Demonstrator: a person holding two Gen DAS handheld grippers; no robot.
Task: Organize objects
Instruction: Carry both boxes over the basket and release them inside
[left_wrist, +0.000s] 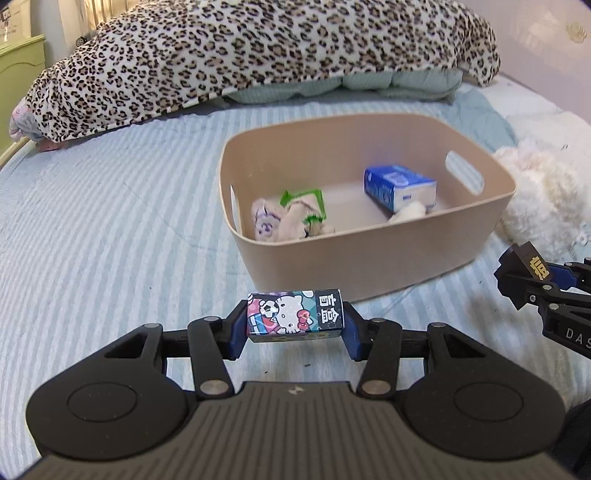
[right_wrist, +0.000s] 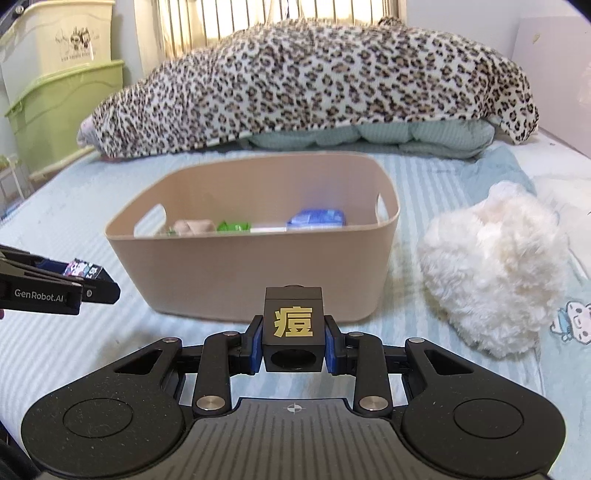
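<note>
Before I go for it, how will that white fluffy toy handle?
The white fluffy toy looks soft and floppy, so it will probably squash under a pinch. It seems light for its bulk. Its long fur may slip; it sits slumped, unlikely to roll.

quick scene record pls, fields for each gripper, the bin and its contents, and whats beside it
left gripper: shut on cartoon-print box, short of the bin
right gripper: shut on black cube with a gold character, short of the bin
bin: beige, open top, on striped bedsheet
bin contents: blue tissue pack, green-edged packet, small plush
beside bin: white fluffy toy, to its right
behind: leopard blanket
</note>
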